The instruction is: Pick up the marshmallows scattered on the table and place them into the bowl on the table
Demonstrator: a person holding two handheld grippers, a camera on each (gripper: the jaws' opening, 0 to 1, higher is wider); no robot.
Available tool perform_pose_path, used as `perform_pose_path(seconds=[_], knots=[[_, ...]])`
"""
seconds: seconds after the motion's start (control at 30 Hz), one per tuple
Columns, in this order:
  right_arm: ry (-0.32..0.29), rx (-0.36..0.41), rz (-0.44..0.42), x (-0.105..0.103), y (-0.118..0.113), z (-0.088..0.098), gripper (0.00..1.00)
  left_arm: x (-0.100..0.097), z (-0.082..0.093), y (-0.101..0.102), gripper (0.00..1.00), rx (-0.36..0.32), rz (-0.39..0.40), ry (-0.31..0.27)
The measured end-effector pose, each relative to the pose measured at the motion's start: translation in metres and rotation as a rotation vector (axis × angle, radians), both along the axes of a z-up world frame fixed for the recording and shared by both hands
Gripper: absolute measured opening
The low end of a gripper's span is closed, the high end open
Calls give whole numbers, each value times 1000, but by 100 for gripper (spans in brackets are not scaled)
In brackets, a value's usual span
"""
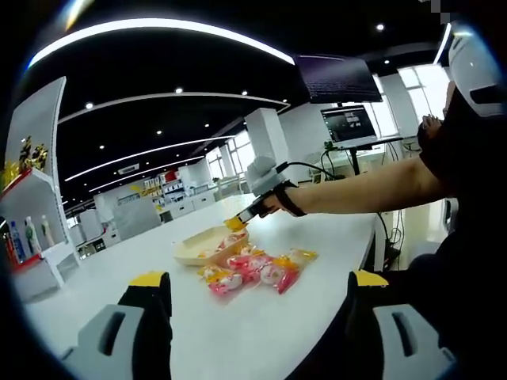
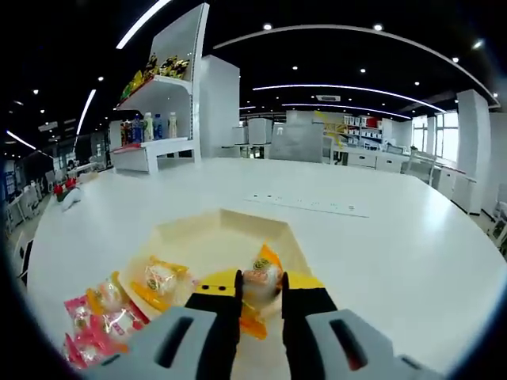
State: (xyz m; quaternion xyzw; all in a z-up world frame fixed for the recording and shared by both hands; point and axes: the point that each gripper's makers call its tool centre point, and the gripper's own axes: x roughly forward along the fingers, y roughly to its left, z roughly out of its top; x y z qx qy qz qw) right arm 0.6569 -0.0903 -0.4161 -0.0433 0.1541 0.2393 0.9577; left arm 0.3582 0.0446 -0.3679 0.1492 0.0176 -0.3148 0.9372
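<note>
Holding a wrapped marshmallow between its jaws, our right gripper hangs just above the cream-coloured bowl; its jaws are closed tight on the orange-and-clear wrapper, which bulges up between the yellow tips. We judge it is held there so that the sweet will fall inside the rim when the jaws part. Just to the left of this gripper another wrapped marshmallow lies at the bowl's near edge, though we cannot tell whether it sits fully inside or rests on the rim. Further left and nearer to us, the loose marshmallows in pink and yellow wrappers lie heaped on the white surface.

Our left gripper waits with its jaws spread wide and nothing between them, held back low over the surface. Straight ahead of it lies the same heap of marshmallows, and beyond that the bowl, with the right gripper reaching in from the right on the person's outstretched arm. We take it that the left is kept open and clear of the pile so the two do not crowd each other over the bowl. Most of the sweets are outside the bowl, so the task looks early.
</note>
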Motion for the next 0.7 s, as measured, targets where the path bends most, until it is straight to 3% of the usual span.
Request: perform_pose_path(seconds=[0.7], knots=[[-35,32,-8,-2,1,-4,18,2,3,3,91,-14,10,-2]])
